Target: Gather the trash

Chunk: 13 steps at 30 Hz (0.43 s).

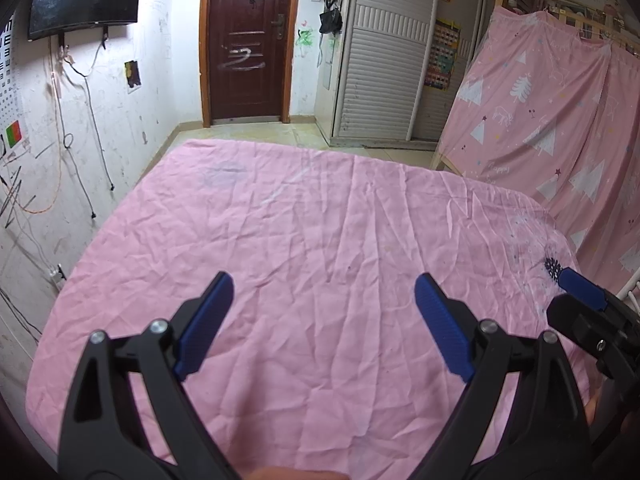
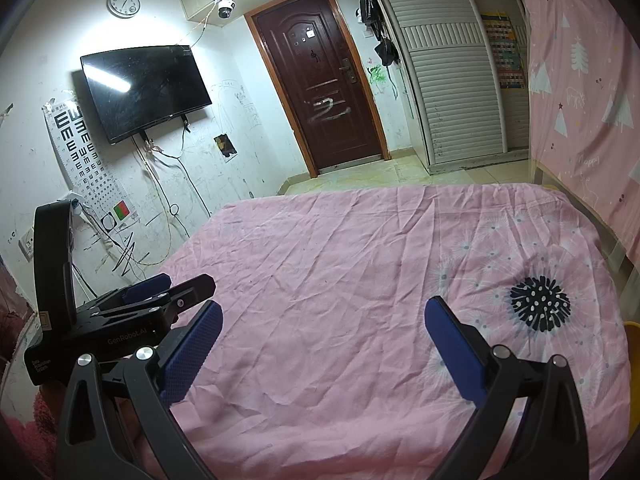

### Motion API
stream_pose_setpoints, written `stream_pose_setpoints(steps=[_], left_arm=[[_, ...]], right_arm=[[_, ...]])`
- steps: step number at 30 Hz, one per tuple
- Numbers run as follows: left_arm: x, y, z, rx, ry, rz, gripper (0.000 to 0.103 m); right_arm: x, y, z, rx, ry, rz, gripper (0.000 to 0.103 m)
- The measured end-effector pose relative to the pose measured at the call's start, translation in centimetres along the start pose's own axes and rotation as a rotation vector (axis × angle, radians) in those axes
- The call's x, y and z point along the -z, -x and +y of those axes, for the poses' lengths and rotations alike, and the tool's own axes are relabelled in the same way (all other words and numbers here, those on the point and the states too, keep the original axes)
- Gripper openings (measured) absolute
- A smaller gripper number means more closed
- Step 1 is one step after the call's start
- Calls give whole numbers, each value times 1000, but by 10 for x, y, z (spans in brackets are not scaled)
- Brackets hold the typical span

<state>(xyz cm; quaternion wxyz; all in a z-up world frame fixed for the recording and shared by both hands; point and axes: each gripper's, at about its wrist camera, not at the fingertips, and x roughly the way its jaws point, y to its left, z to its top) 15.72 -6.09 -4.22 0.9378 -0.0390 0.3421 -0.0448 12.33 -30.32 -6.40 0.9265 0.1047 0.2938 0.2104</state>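
Note:
My left gripper (image 1: 324,284) is open and empty, held above a table covered with a wrinkled pink cloth (image 1: 300,220). My right gripper (image 2: 324,308) is open and empty above the same pink cloth (image 2: 340,248). The right gripper's blue tip (image 1: 580,284) shows at the right edge of the left wrist view. The left gripper (image 2: 160,288) shows at the left of the right wrist view. No trash is visible on the cloth in either view.
A black dandelion print (image 2: 540,308) marks the cloth's right side. A pink patterned curtain (image 1: 560,120) hangs close on the right. A brown door (image 1: 248,40), a wall-mounted TV (image 2: 144,88) and loose cables (image 1: 80,140) are beyond the table. A yellow object (image 2: 634,360) sits at the right edge.

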Motion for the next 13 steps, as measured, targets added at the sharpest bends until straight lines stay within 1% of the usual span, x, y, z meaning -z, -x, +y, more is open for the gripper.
stream_pose_setpoints(steps=[13], left_arm=[[-1,-1,-1,7,4,9,88]], right_arm=[[2,-3,-3,-2,-5,11,94]])
